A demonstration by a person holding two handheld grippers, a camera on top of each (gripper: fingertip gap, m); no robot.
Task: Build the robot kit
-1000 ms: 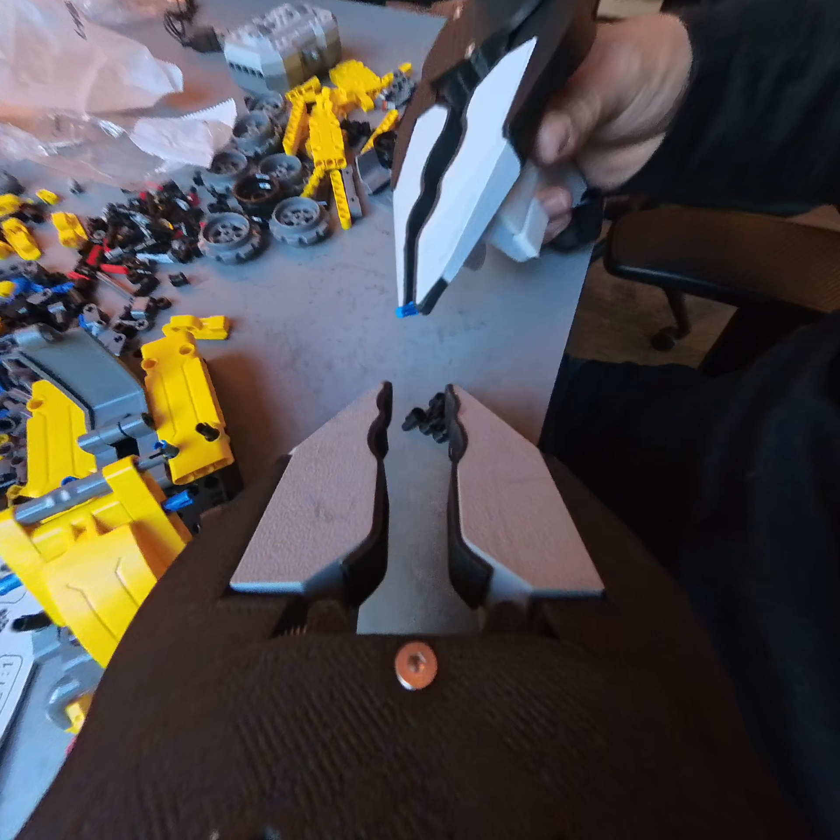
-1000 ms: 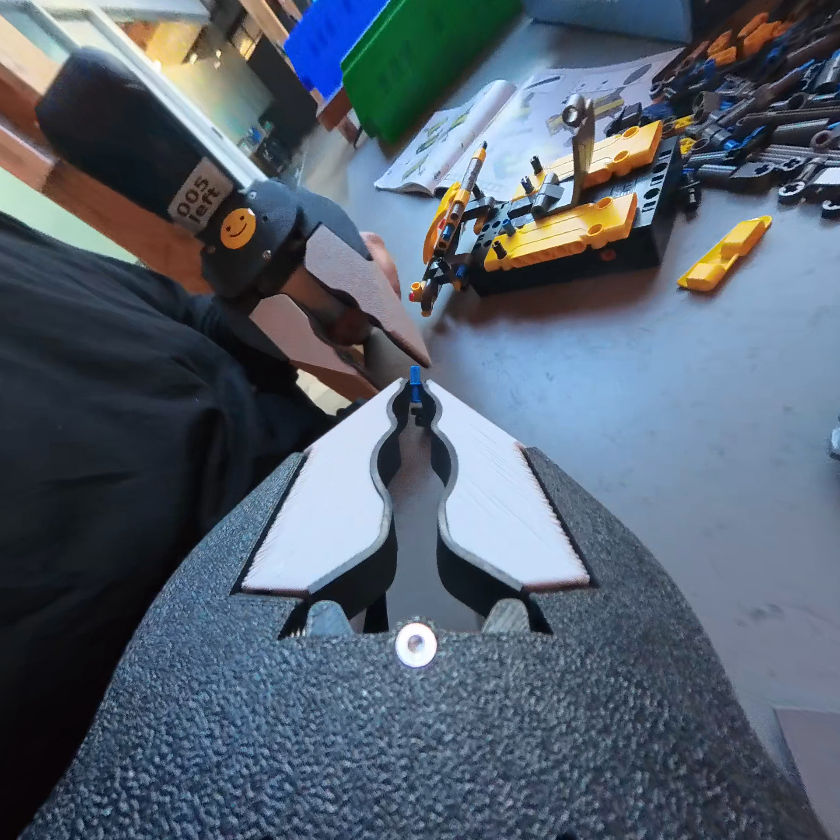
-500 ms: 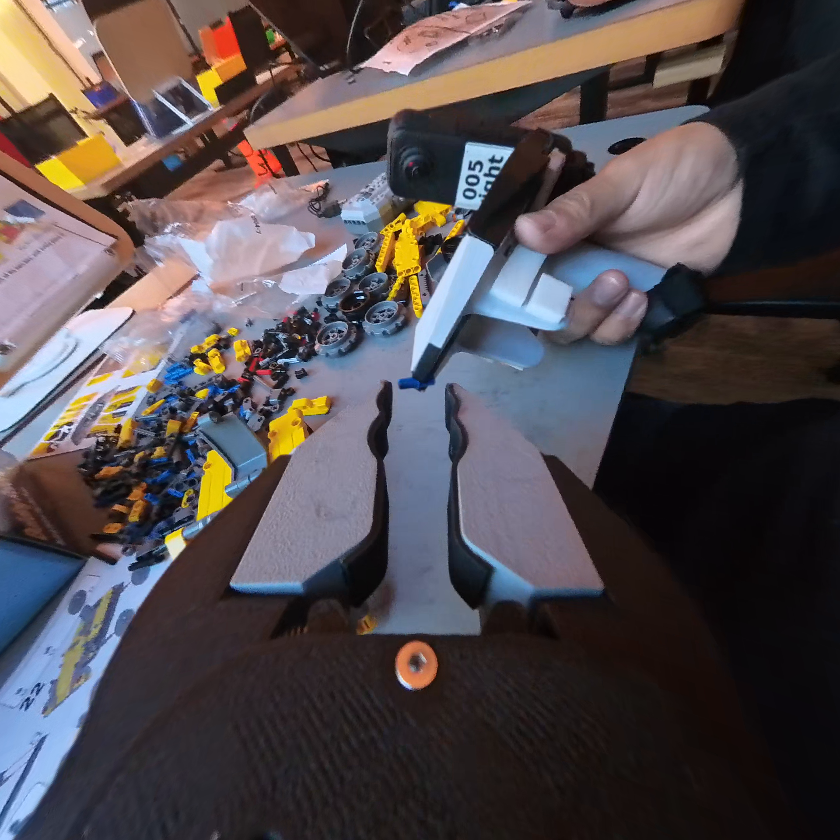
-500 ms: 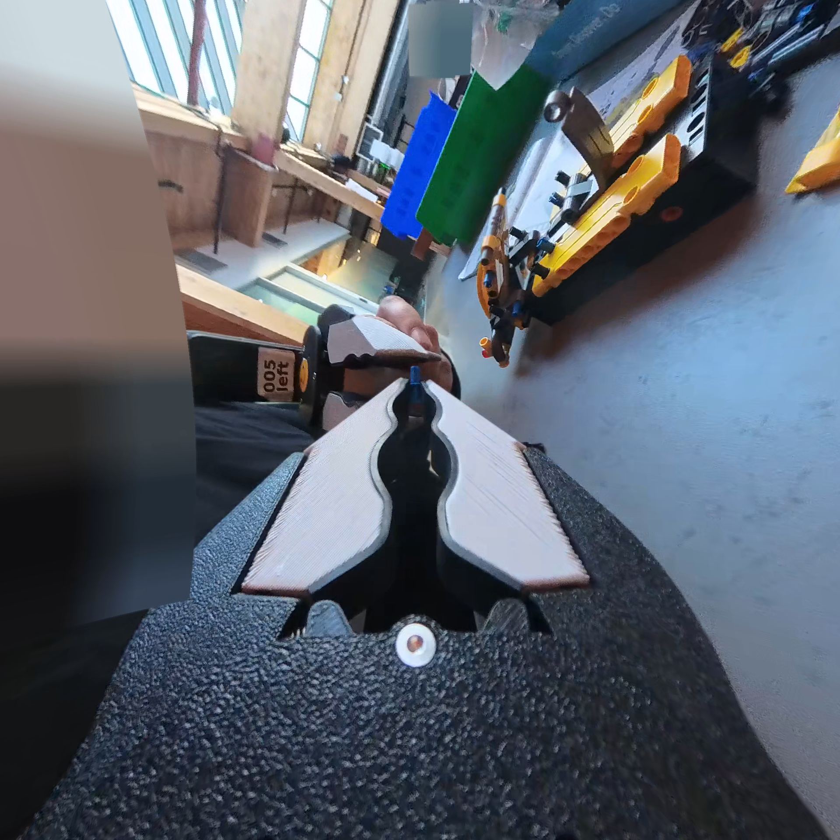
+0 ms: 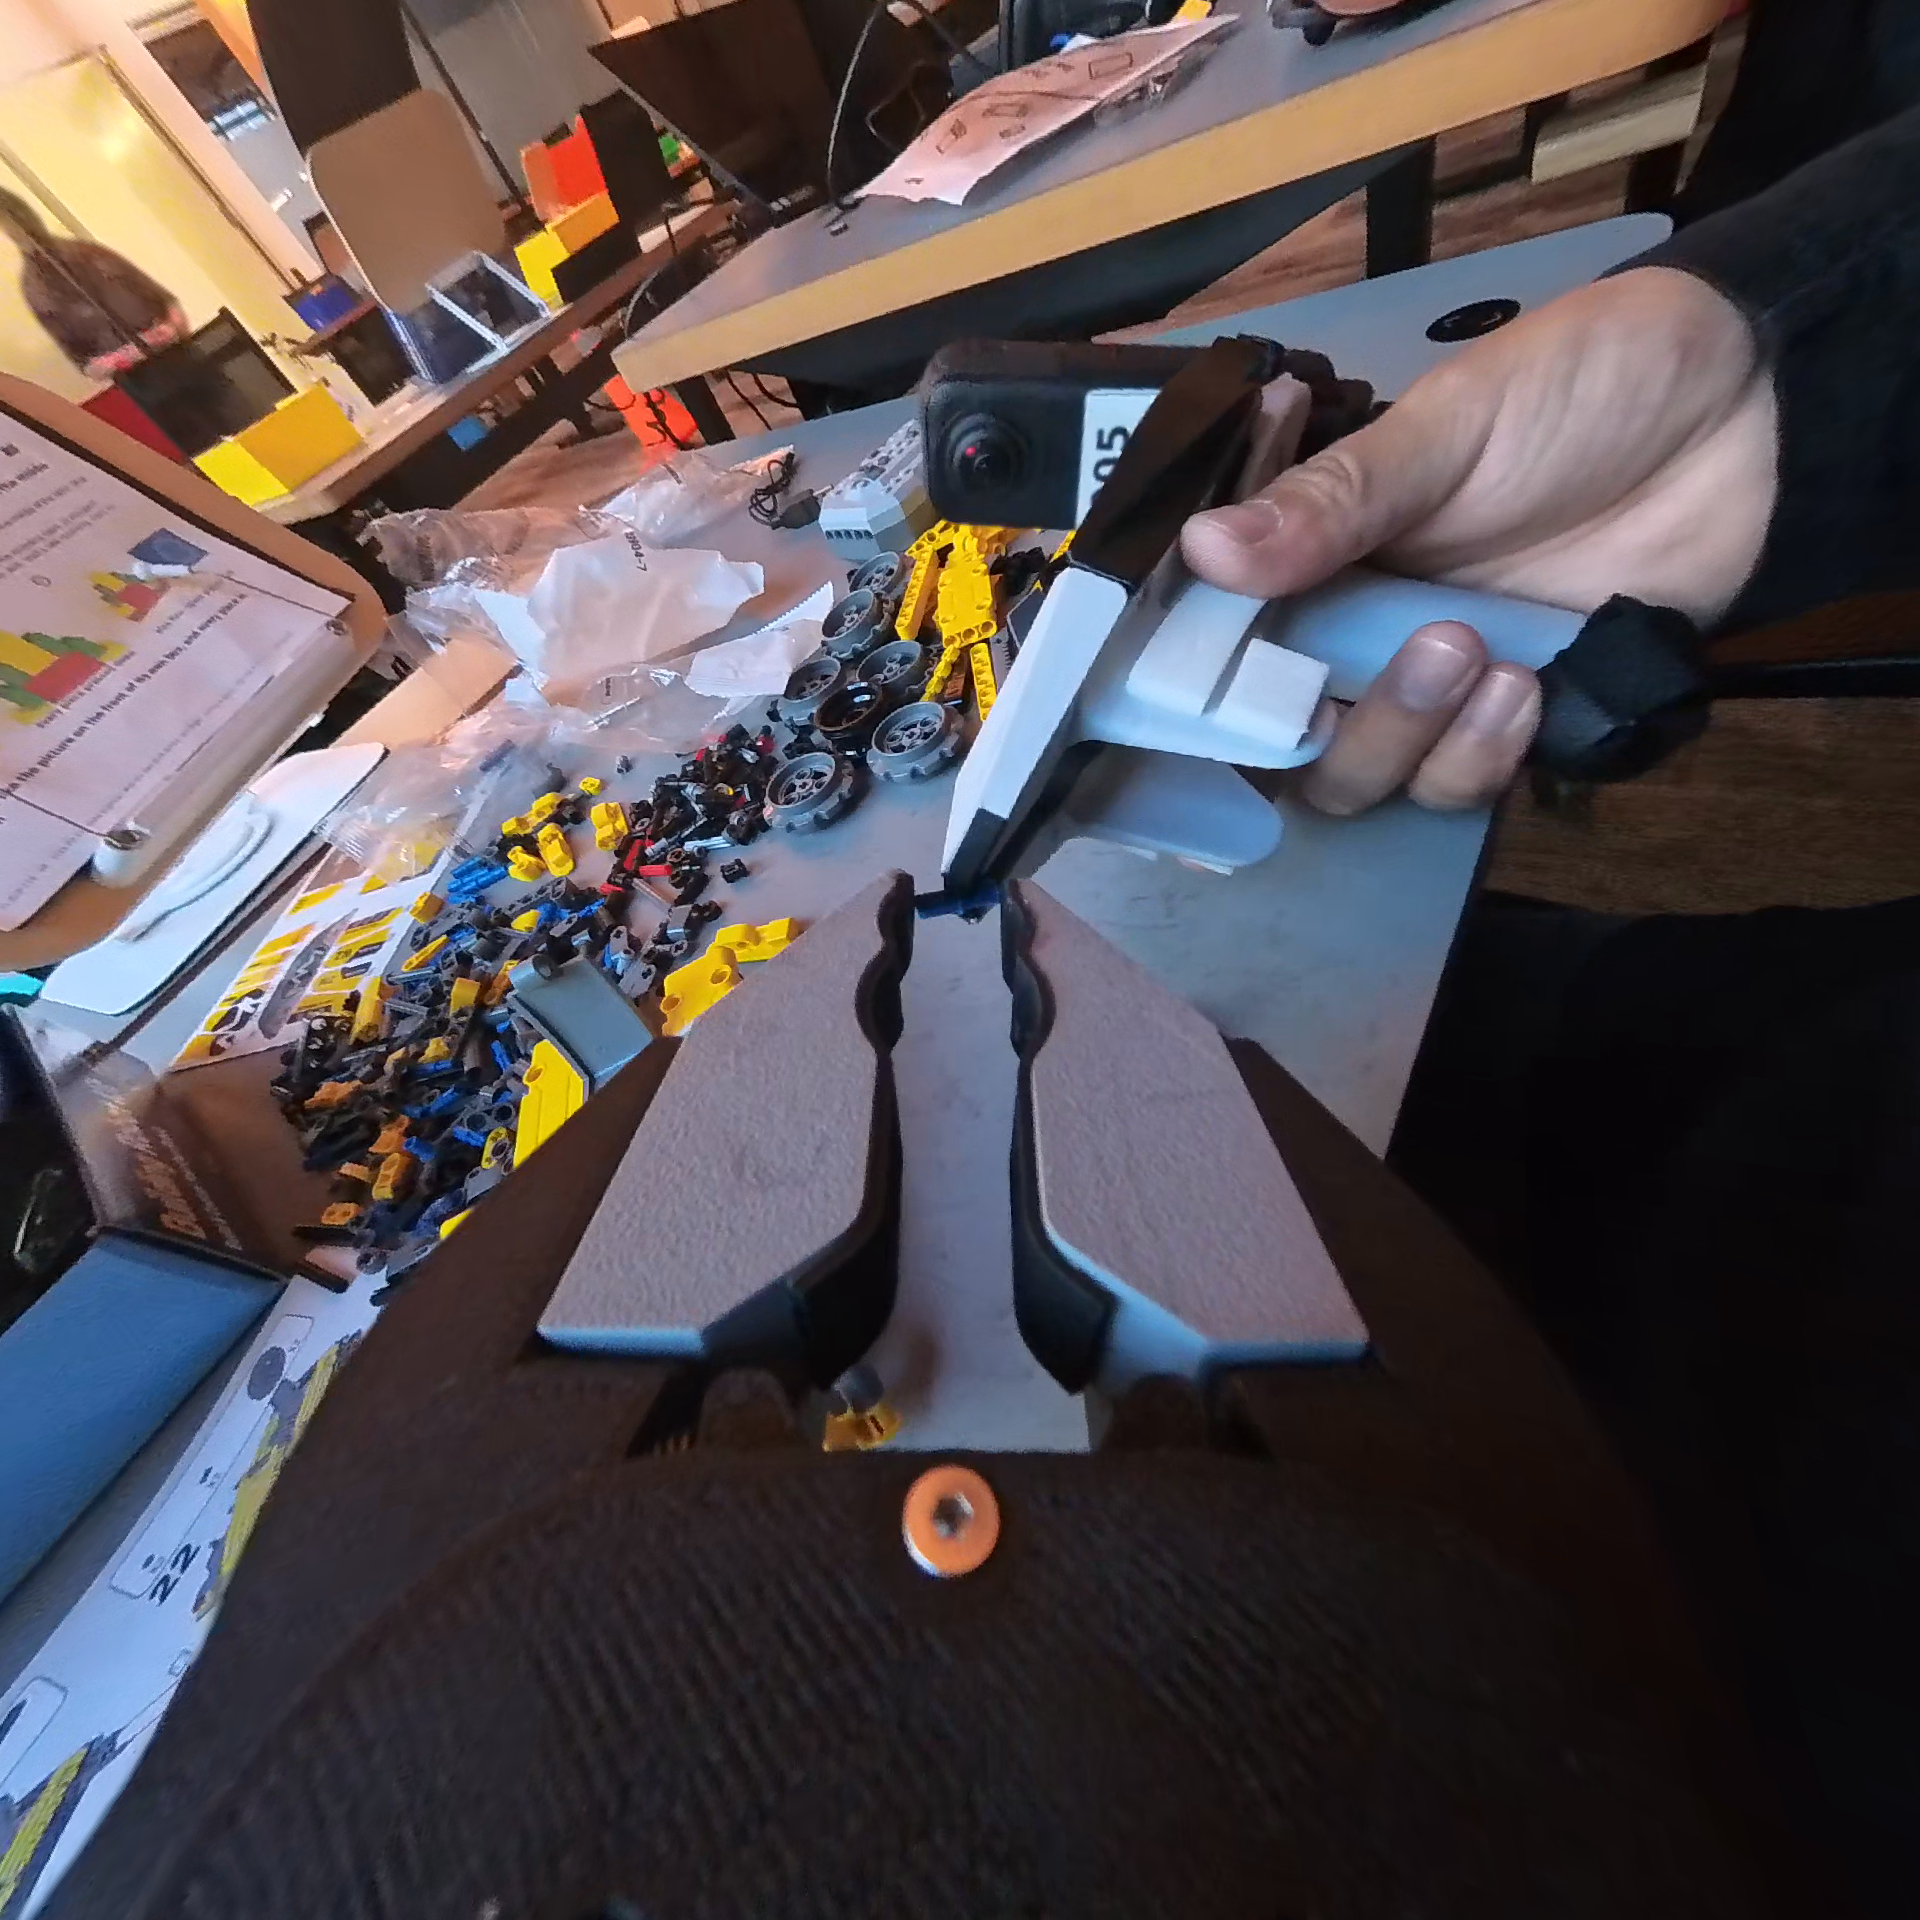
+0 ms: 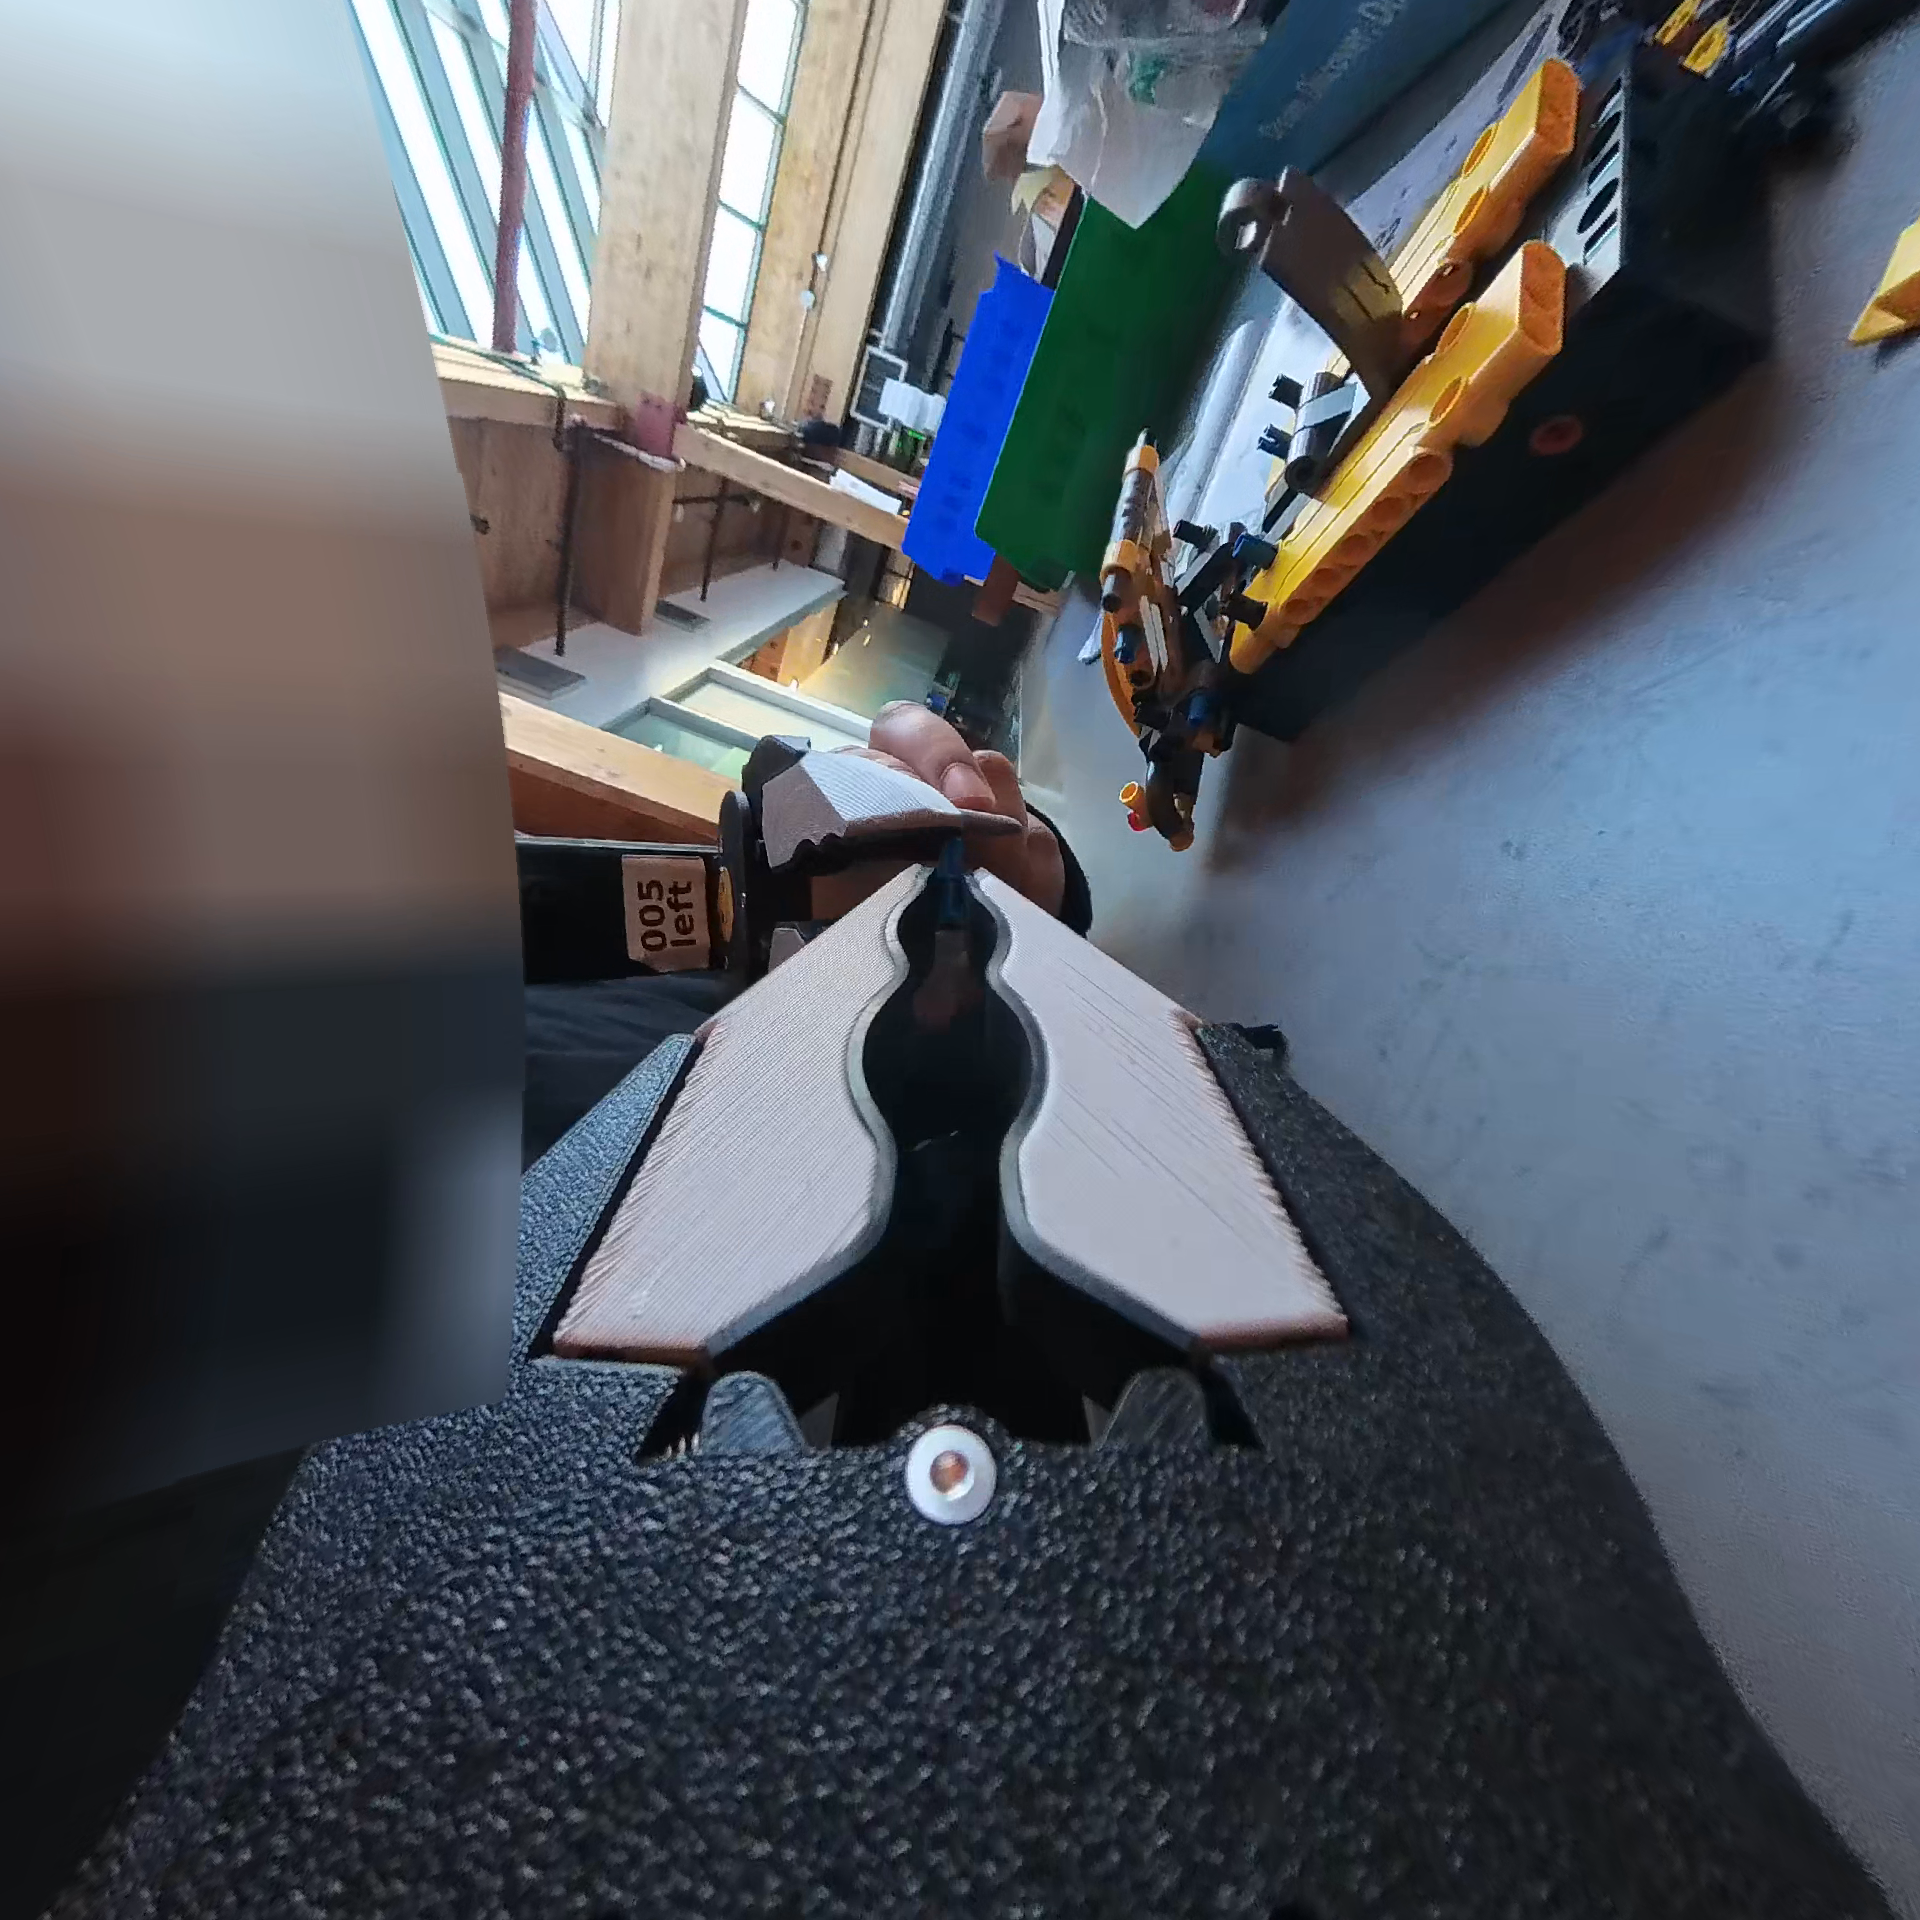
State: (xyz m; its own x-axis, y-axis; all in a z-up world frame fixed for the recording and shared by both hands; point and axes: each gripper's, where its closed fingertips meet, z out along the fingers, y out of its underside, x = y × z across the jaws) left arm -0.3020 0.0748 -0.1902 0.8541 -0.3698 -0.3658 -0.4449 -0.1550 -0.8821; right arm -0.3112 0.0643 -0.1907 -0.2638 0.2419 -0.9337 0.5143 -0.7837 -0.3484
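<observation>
Two hand-held grippers meeting tip to tip over a grey table (image 5: 1299,966), one small blue pin between them.

R gripper (image 6: 948,871): claw narrow, tips pinched on blue pin (image 6: 948,883); pin pokes out past tips, above table near its near edge. L gripper (image 5: 956,914): claw part-open w/ a moderate gap, nothing inside; pin (image 5: 951,904) sits just at its tips, contact unclear. Person's hand (image 5: 1486,540) grips R gripper handle. Left of grippers: loose pile of sm. black, blue & yellow parts (image 5: 499,997). Far: grey wheels (image 5: 862,686), clear plastic bags (image 5: 582,623). Right-wrist view: part-built yellow/black model (image 6: 1382,457) on table, well apart from grippers.
</observation>
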